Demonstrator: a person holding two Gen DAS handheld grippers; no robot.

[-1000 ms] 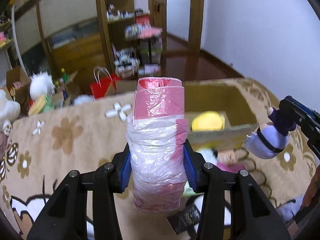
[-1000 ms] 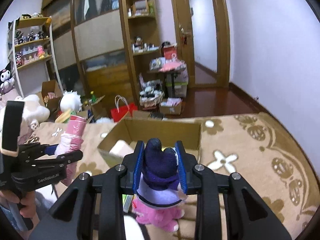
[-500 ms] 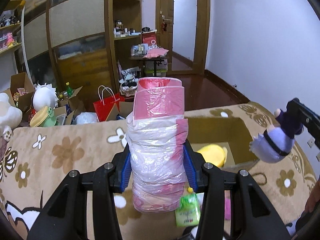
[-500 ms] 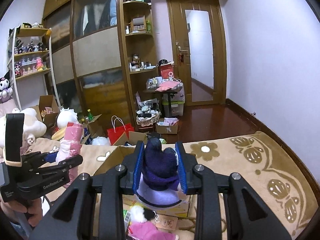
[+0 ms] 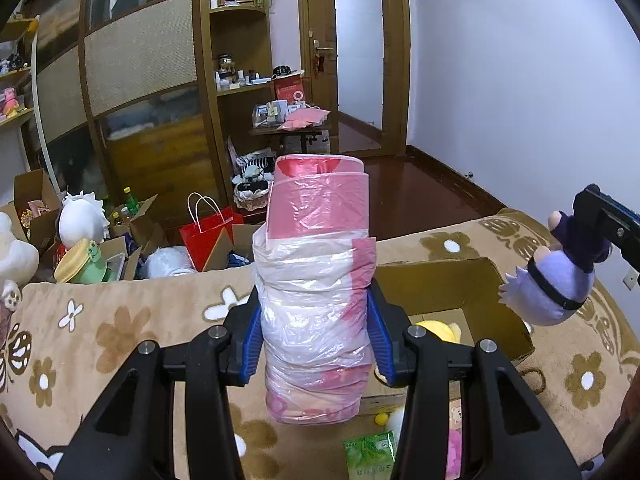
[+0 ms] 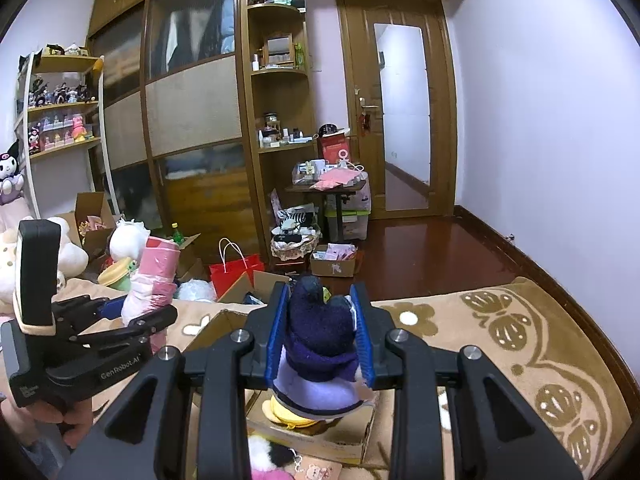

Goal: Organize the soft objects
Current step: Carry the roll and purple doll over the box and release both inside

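Note:
My left gripper is shut on a pink-and-white bundle wrapped in plastic, held upright above the bed. My right gripper is shut on a purple plush doll, which hangs over an open cardboard box. In the left wrist view the doll hangs head down at the right, above the box. A yellow plush lies inside the box. The right wrist view shows the left gripper with the bundle at the left.
The box rests on a tan flowered blanket. A green packet and small plush toys lie in front of the box. Beyond the bed are a red bag, open cartons, a white plush and a wardrobe.
Both grippers have risen and tilted up with their loads. The box and blanket have slid lower in both views, and the doll now hangs higher above the box.

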